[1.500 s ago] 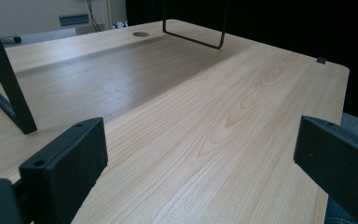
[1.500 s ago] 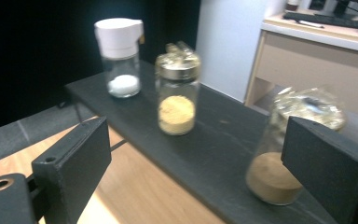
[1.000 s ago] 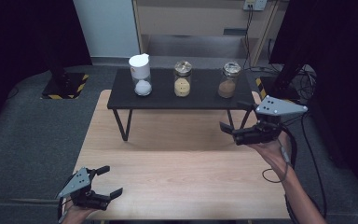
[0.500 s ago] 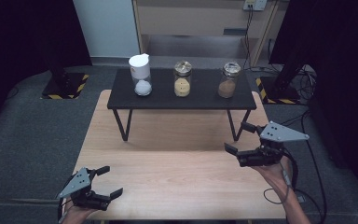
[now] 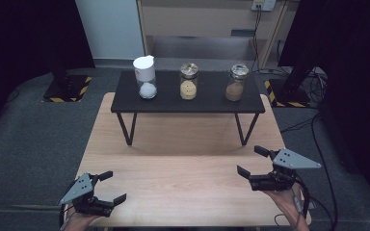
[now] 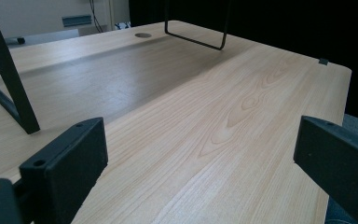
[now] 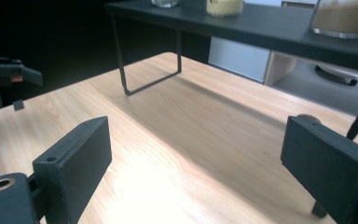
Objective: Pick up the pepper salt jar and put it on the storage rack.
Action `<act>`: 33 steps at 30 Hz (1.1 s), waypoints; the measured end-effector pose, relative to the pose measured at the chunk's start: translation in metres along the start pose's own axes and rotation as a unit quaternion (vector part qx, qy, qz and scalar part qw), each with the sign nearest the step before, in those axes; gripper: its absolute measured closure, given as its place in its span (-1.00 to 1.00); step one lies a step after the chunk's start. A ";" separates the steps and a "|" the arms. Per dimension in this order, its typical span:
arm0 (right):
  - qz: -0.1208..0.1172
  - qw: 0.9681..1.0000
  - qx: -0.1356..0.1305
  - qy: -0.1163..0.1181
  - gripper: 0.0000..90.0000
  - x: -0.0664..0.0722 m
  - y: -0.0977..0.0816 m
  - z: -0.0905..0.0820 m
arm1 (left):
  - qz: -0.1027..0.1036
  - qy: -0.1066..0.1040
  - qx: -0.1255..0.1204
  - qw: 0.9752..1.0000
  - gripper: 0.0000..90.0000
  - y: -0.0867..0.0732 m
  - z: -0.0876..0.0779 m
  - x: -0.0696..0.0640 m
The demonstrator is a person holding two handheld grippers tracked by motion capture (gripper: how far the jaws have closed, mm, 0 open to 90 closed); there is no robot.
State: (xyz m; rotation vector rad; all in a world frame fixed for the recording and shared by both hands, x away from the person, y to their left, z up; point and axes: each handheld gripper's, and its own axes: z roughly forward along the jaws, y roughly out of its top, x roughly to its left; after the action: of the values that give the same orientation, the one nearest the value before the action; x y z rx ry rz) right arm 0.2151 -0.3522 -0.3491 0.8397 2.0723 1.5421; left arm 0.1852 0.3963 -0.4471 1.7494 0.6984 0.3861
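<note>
- high view puts the wooden table (image 5: 183, 192) as the biggest thing, with a low black shelf (image 5: 207, 102) standing on its far half on thin wire legs.
- three jars stand in a row on that shelf: a white-lidded jar (image 5: 145, 77) at the left, a middle jar (image 5: 189, 82) of pale grains, and a brown-filled jar (image 5: 235, 82) at the right, all well apart from each other.
- the jars look like glass, so likely stiff, slippery, breakable and fairly heavy when full; the body below the lid seems the safest place to pinch.
- right gripper (image 5: 254, 160) hovers over the near right of the table, jaws spread with nothing between them; the brown-filled jar is the nearest to it.
- left gripper (image 5: 112, 186) rests at the near left edge, jaws also spread and empty.
- bare tabletop lies between grippers and shelf; the shelf's front edge and legs are what a reach must clear.
</note>
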 end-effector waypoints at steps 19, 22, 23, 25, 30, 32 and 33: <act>0.009 0.999 0.023 -0.034 -0.80 0.015 -0.042 -0.009 | 0.001 0.002 -0.001 1.000 -0.96 0.000 0.000 -0.001; 0.015 0.999 0.024 -0.036 -0.79 0.015 -0.048 -0.010 | 0.002 0.002 0.000 1.000 -0.96 0.000 0.000 -0.001; 0.017 0.999 0.024 -0.036 -0.79 0.015 -0.050 -0.010 | 0.002 0.002 -0.001 1.000 -0.96 0.000 0.000 -0.002; 0.018 0.999 0.027 -0.038 -0.79 0.015 -0.054 -0.010 | 0.002 0.002 -0.001 1.000 -0.96 0.000 0.000 -0.002; 0.025 0.998 0.032 -0.038 -0.79 0.016 -0.063 -0.010 | 0.002 0.002 0.000 1.000 -0.96 0.000 0.000 -0.002; 0.025 0.998 0.035 -0.039 -0.79 0.016 -0.065 -0.010 | 0.003 0.002 0.000 1.000 -0.96 0.000 0.000 -0.002; 0.025 0.998 0.036 -0.039 -0.79 0.016 -0.066 -0.010 | 0.003 0.002 0.000 1.000 -0.96 0.000 0.000 -0.002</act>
State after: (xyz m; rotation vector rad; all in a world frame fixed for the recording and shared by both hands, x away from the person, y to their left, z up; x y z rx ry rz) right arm 0.1827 -0.3610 -0.4091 0.9696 2.0756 1.4441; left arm 0.1839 0.3953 -0.4465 1.7520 0.6962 0.3927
